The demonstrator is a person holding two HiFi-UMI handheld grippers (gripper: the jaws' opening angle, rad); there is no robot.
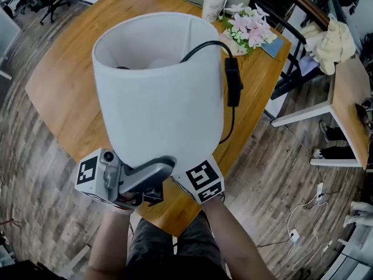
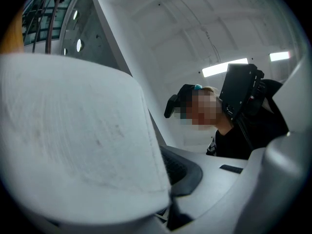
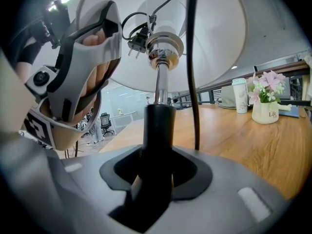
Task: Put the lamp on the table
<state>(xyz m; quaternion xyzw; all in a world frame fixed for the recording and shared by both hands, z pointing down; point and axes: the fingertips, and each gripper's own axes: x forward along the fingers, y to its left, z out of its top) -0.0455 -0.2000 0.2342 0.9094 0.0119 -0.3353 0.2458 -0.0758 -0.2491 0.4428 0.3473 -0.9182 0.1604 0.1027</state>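
Right gripper view (the clearest one for the hold) shows the right gripper (image 3: 153, 179) clenched on the dark stem (image 3: 157, 126) of the lamp (image 1: 160, 92). The left gripper (image 2: 168, 199) looks pinched on the lower rim of the white shade (image 1: 157, 109). The lamp hangs in the air over the near part of the wooden table (image 1: 64, 86), and its base is hidden.

The shade looks thin, so I judge a hard squeeze or a pull at that rim could dent it or tip it on the stem. The cord (image 1: 233, 121) loops out over the shade with its switch (image 1: 233, 83) dangling. It could snag the table edge or end up under the base, which would leave the lamp rocking. Farther off, the flowers (image 1: 250, 28) and cup (image 1: 214, 0) stand at the far edge, and a long reach could knock them.
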